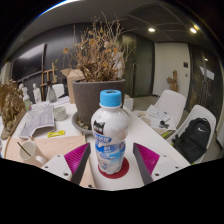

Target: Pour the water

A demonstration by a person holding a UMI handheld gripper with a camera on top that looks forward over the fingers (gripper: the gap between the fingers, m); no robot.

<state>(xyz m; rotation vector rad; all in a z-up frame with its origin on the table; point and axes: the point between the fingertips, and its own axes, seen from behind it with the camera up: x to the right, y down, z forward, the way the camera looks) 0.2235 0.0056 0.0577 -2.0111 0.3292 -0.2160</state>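
The claw [111, 165] is clenched on the bottle [111, 135] (blue cap up). At twelve o'clock behind it stands a potted dry plant [98, 85]; papers [38, 120] at ten o'clock on the bench [55, 140].

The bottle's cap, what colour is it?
Light blue, on the white bottle between the gripper fingers; gripper view.
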